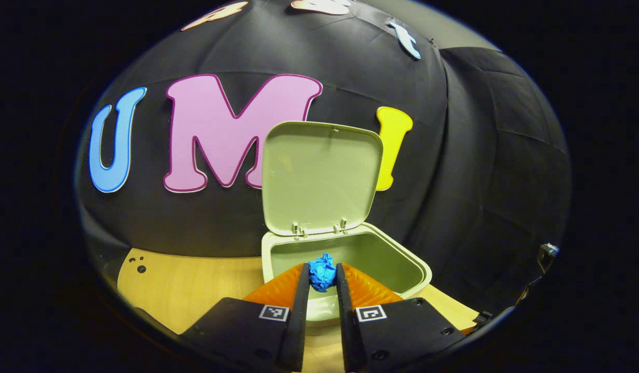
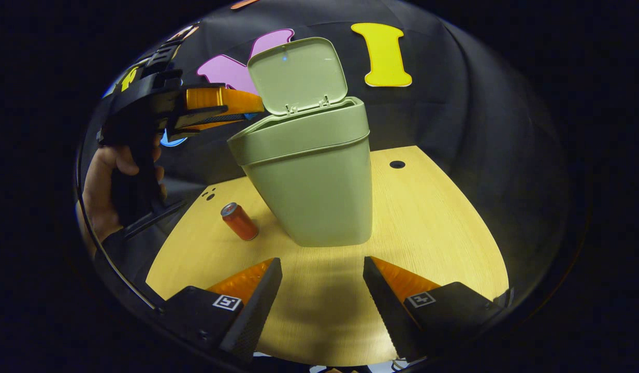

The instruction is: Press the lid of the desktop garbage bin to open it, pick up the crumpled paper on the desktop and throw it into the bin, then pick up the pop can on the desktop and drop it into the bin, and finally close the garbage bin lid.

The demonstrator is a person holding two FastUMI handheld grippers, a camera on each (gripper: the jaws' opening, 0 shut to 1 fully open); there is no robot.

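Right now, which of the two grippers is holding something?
The left gripper: it pinches blue crumpled paper over the open bin. The right gripper is open, holding nothing.

My left gripper [image 1: 322,277] has two blocky dark bodies, each bearing a small square black-and-white marker and a few round screws near its edges. My right gripper [image 2: 322,274] carries the same square markers on matching dark blocks, and its inner finger faces are ridged. In the right gripper view, my hand [image 2: 104,186] wraps a dark pistol-style handle.
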